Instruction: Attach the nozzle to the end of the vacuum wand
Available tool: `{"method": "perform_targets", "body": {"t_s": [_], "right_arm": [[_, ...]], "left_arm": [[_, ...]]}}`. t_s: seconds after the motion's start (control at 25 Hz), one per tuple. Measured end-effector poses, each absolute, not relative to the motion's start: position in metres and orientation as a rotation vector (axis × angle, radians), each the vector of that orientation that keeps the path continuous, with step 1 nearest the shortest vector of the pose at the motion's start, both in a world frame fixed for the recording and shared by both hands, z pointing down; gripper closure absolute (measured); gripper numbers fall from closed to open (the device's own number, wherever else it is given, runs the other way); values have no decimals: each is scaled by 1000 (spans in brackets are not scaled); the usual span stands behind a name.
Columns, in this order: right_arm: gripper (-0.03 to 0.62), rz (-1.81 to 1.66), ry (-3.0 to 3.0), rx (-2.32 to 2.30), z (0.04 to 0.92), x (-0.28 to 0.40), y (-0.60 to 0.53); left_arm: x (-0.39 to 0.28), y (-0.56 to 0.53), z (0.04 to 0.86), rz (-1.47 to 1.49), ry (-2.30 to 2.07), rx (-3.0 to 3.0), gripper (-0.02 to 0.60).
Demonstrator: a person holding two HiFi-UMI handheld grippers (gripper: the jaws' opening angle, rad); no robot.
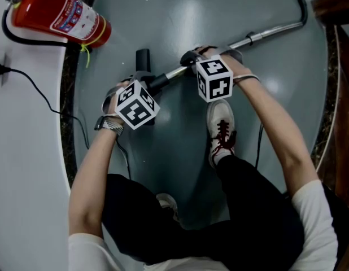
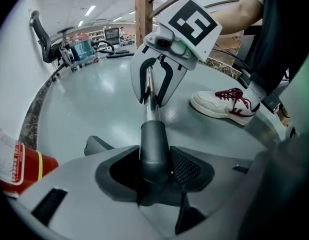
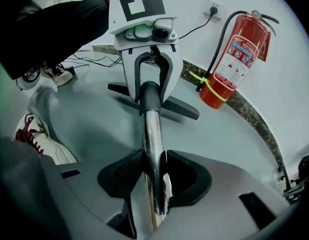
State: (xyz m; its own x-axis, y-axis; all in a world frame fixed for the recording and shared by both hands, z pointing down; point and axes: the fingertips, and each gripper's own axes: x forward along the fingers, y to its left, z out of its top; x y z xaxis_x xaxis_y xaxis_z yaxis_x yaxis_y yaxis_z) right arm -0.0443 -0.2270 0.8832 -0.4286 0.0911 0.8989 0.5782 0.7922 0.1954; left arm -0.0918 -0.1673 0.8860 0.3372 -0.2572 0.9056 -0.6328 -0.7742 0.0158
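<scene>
Nozzle neck (image 2: 153, 144) clamped in left tool (image 2: 154, 178) meets chrome wand (image 3: 152, 134) gripped by right tool (image 3: 155, 178).

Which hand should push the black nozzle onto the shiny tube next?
Left, probably. The left tool clamps the black plastic nozzle neck where it meets the shiny metal wand. The right tool only grips that wand farther back, steadying it.
</scene>
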Motion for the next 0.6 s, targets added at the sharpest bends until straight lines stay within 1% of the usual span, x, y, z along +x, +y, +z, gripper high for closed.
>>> {"method": "perform_targets", "body": {"t_s": [0.6], "right_arm": [[433,-606,-1955,-521,904,-45,-226]], "left_arm": [[-94,-165,913,1436,-732,2173,383]]}}
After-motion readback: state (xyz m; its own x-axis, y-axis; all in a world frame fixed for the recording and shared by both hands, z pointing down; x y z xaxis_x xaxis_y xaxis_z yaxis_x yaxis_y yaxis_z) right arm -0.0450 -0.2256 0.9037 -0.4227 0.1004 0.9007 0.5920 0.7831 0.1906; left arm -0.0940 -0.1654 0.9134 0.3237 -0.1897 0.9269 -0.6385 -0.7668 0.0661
